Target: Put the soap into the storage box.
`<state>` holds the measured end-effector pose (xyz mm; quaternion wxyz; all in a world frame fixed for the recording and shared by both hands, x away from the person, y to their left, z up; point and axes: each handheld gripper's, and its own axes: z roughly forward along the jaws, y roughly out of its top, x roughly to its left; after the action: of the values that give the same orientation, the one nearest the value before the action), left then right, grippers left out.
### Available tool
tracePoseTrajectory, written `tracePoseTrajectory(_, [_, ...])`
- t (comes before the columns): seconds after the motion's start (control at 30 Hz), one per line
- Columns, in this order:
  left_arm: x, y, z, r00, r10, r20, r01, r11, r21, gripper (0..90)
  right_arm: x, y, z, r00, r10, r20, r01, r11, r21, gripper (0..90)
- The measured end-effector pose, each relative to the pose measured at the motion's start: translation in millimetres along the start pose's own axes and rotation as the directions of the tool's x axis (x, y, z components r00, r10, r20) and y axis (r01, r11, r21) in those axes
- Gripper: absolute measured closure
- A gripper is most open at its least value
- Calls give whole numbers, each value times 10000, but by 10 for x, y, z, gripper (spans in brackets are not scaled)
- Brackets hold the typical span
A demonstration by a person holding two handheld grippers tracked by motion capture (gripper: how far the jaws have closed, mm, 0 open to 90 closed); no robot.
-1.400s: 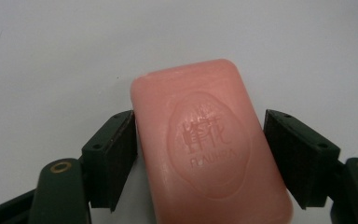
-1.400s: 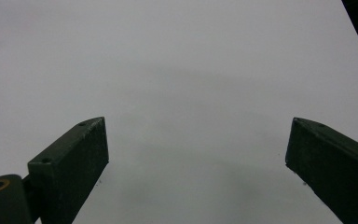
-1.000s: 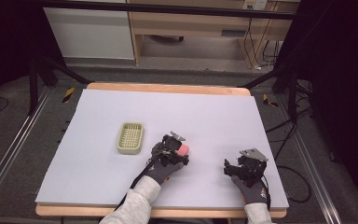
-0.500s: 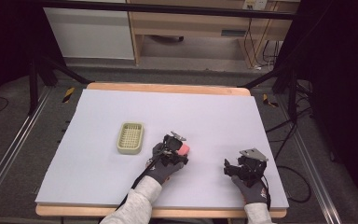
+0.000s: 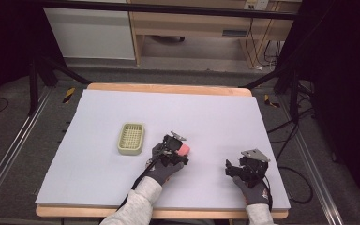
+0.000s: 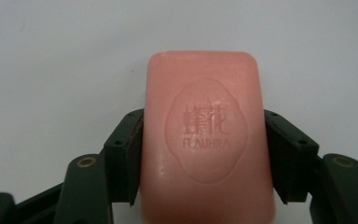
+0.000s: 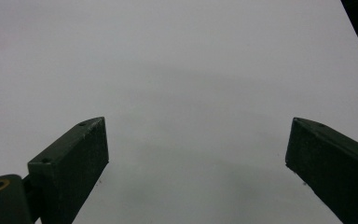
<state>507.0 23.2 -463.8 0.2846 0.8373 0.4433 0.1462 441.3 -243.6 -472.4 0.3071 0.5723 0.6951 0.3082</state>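
Closing since the earlier frame, left tool (image 6: pixel 204 161) now clamps the pink soap bar (image 6: pixel 205 135) between its jaws.

We see a pale pink soap (image 6: pixel 207 140), glossy, with a stamped oval emblem and raised lettering in the same pink. The left gripper (image 6: pixel 207 158) pressing on its sides is black, with small brass-coloured rivets; the right gripper (image 7: pixel 196 154) is the same matte black. We note the table (image 5: pixel 215 117) is a plain pale lavender-grey with a light wood edge. The soap dish (image 5: pixel 131 138) is pale yellow-green with a fine grid pattern. Our gloves (image 5: pixel 161 171) are dark grey, our sleeves (image 5: pixel 138 201) light grey.
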Motion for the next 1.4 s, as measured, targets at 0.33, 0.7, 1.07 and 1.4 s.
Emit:
tracePoseTrajectory(0.33, [84,-13,-183,10000,41,10,-41,9998,-177,374,-4,1,-3,10000,39,22,-39,10000,-22,61])
tracePoseTrajectory(0.7, [273,-61,-365,9996,-245,-133,238,9985,-492,374,-4,-1,-3,10000,45,39,-45,10000,-16,61])
tracePoseTrajectory(1.07, [464,-116,-555,9984,-484,-277,463,9962,-735,374,-6,-3,-9,10000,56,43,-56,10000,-23,61])
tracePoseTrajectory(1.4, [687,-228,-722,9964,-701,-474,658,9941,-865,374,-4,-4,-7,10000,35,86,-35,10000,-45,61])
